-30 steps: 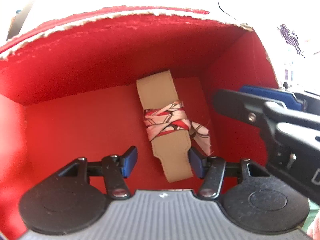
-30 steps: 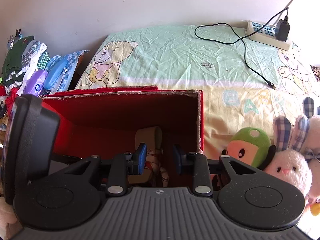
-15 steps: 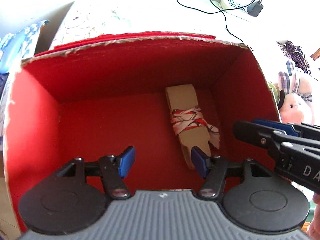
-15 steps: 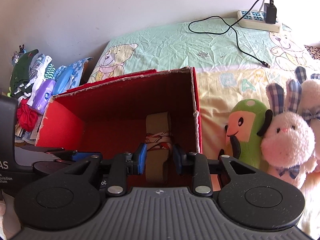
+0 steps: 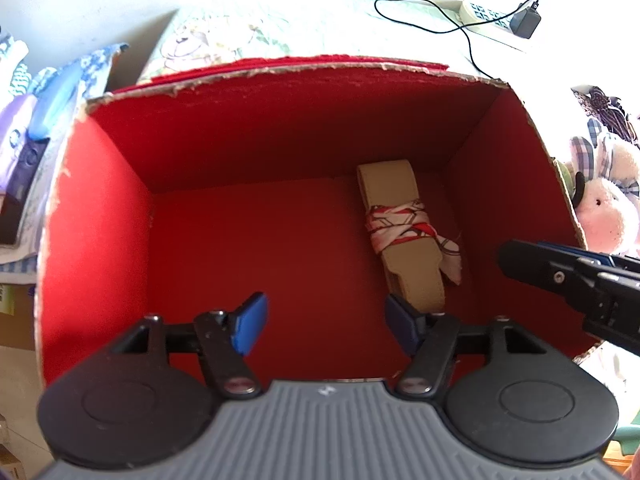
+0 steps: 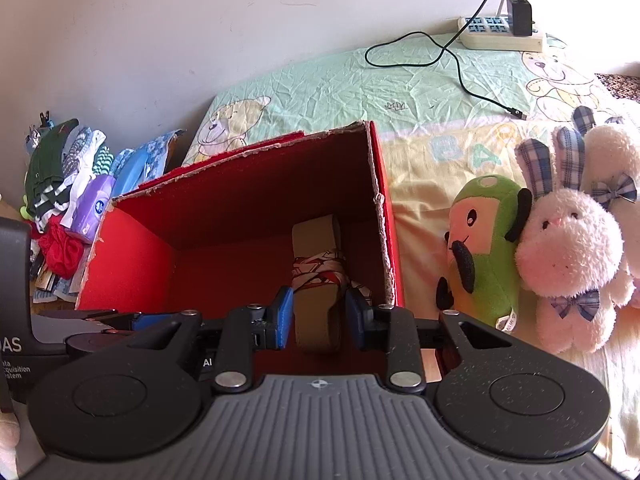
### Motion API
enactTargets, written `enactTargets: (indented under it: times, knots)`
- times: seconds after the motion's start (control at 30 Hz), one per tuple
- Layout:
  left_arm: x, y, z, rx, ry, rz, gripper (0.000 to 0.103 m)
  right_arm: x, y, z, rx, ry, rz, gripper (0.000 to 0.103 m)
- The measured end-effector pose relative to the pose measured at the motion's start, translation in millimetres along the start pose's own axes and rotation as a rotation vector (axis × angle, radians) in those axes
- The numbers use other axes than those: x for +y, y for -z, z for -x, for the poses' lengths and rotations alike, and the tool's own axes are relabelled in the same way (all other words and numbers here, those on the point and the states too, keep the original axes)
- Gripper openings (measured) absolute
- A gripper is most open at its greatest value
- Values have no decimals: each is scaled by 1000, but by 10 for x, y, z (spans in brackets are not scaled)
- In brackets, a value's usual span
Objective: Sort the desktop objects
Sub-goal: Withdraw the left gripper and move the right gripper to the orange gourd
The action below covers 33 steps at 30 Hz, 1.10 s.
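Bed [image 6: 328,84] under a pale green and yellow sheet printed with bears, against a plain white wall. Red box [image 5: 120,208], open-topped with ragged cardboard edges, taken as the landmark, standing on the sheet. Inside the box, on its floor toward the right wall, a tan strap [image 5: 404,240] lying flat, wrapped around its middle with a red-and-white patterned ribbon [image 5: 400,226], one loose ribbon end trailing toward the box's right wall. Left tongs [image 5: 322,326] held above the box's near edge, blue pads spread wide apart, nothing between them, the right pad just beside the strap's near end. Right tongs [image 6: 320,320] held over the box's near right corner, pads parted and empty, the strap seen through the gap below them; whether touching it, not clear. Right of the box, a green plush toy [image 6: 484,252] and a white plush rabbit [image 6: 568,248] leaning together on the sheet. Beyond the box, near the wall, a white power strip [image 6: 500,34] with a black charger plugged in and a black cable [image 6: 460,64] looping across the sheet. Left of the box, a heap of folded clothes and packets [image 6: 68,192].
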<state>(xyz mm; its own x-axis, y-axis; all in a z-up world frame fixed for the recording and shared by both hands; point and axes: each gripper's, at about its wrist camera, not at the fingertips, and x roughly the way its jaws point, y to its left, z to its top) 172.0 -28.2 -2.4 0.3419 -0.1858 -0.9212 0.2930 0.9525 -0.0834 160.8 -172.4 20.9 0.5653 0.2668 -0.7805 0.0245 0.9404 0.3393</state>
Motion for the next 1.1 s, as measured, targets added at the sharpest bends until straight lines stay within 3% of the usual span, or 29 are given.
enactTargets:
  times: [0.2,0.43,0.77,0.93,1.1]
  knots:
    - [52,61,64,-22,-55,-5,71,29,78,165,-62,-42,-24,32]
    - [-34,215,320,-81,-115,19,72,38,142,415,-106,-91,38,32]
    - [-292,646,854,-223,-186,23,77,-317,378,743,-93,-136,67,39]
    - [-484,929,1061,-289,-154,2,78,-525,563,744,-43,-159,48,39]
    - [-652,1187,985,-252,-79,-12,77,-693,752,646,35,-191,3,39]
